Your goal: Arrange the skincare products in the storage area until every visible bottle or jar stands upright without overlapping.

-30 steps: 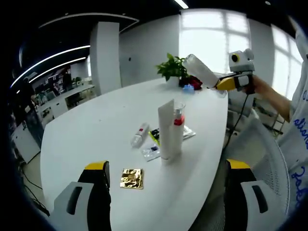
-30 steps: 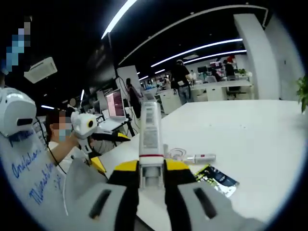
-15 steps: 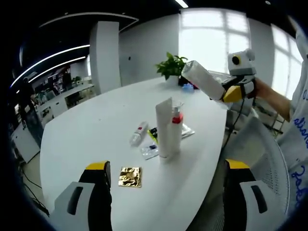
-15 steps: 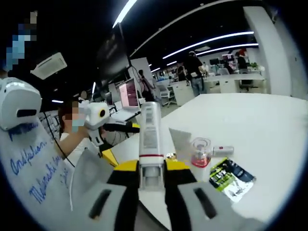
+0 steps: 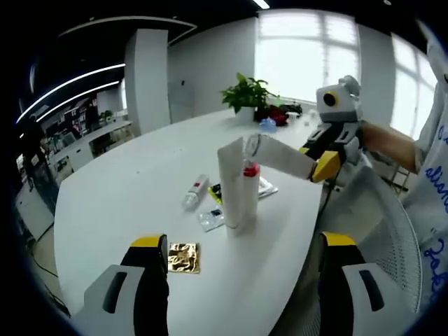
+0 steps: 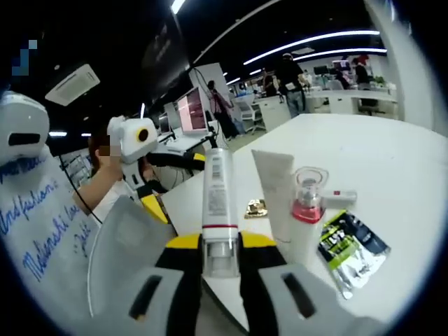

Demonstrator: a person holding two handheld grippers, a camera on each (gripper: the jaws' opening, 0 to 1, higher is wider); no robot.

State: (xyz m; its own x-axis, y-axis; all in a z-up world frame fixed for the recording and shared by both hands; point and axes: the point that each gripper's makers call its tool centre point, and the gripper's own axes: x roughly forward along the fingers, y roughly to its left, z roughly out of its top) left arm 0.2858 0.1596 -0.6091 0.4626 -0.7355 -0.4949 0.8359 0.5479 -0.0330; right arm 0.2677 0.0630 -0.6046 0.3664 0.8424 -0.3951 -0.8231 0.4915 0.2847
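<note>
Your right gripper (image 5: 323, 162) has swung the white tube bottle (image 6: 218, 203) down from upper right of the left gripper view to centre frame, its far end now just beside the standing white tube (image 5: 232, 185) and the clear red-collared pump bottle (image 5: 250, 189); you look close to setting it upright there. Right jaws stay clamped narrow on the bottle's base. Your left gripper (image 5: 241, 294) hangs wide open and empty at the bottom of its view, over the table (image 5: 126, 203) near the gold sachet (image 5: 183, 257); a small tube (image 5: 195, 192) lies flat at centre left.
</note>
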